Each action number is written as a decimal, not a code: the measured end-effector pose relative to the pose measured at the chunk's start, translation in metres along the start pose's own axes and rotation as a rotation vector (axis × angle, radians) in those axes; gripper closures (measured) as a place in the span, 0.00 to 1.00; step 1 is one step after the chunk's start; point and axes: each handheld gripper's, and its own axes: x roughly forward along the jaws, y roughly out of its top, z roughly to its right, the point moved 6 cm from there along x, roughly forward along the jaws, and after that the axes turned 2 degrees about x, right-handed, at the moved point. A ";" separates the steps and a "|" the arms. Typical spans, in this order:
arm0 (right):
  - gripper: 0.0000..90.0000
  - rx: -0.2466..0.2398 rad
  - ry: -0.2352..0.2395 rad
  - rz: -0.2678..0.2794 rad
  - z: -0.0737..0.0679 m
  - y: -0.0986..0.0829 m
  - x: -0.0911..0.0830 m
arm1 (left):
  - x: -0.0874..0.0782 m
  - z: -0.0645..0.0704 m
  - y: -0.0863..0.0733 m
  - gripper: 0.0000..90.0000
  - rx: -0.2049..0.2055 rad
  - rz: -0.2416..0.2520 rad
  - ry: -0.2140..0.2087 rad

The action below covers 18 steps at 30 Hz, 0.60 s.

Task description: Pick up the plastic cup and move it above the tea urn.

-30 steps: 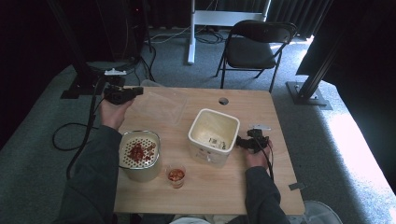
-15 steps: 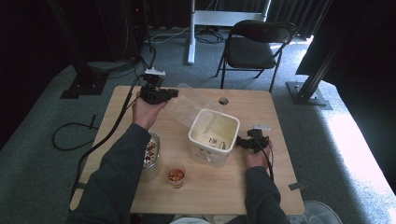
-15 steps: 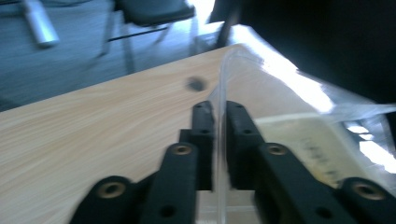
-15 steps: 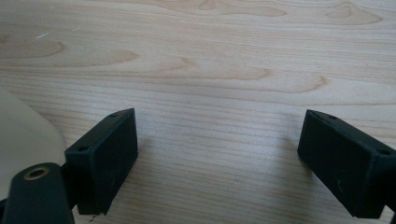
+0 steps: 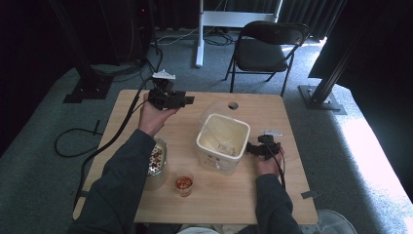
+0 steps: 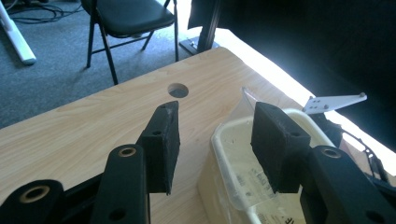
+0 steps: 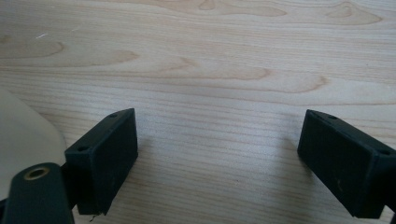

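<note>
We see the left tool (image 5: 187,100) now over the far left part of the desk (image 5: 292,195), swung in from beyond the desk's left edge a second ago. Jaws apart, nothing between them. In the left gripper view it looks along its jaws at the white bin (image 6: 243,158) and the clear plastic bag (image 6: 250,100) lining it, so we judge the step in hand is a reach for the far rim of the bin or bag.

Right tool (image 5: 251,148) sits low on the desk at the bin's right side, same spot as a second ago; jaws wide apart, empty, bare wood grain between them in the right gripper view. Whether it touches the bin wall, we cannot tell.

The bin (image 5: 223,141) stands upright mid desk, slightly right of centre, open top, nothing much inside.

Materials: bin is squarish, rounded corners, off-white smooth plastic with a label on the near wall. Bag is thin, clear, crinkled, one corner sticking up at the far rim. Jaw pads are black, blocky, matte. Desk is pale wood laminate with a round cable hole (image 5: 233,105) at the far edge. Near left: a metal perforated cup (image 5: 157,161) with reddish bits, and a small clear glass (image 5: 183,184) of reddish stuff just beside it.
</note>
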 end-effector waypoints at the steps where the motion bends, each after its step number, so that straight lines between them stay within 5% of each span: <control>1: 0.13 0.000 0.000 0.000 0.000 0.000 0.000 | 0.002 0.002 -0.001 0.58 0.002 -0.007 -0.004; 12: 0.13 0.000 0.000 0.000 0.000 0.000 0.000 | 0.038 0.029 -0.009 0.57 0.029 -0.078 -0.061; 18: 0.13 0.000 0.000 0.000 0.000 0.000 0.000 | 0.060 0.040 -0.011 0.71 0.055 -0.146 -0.005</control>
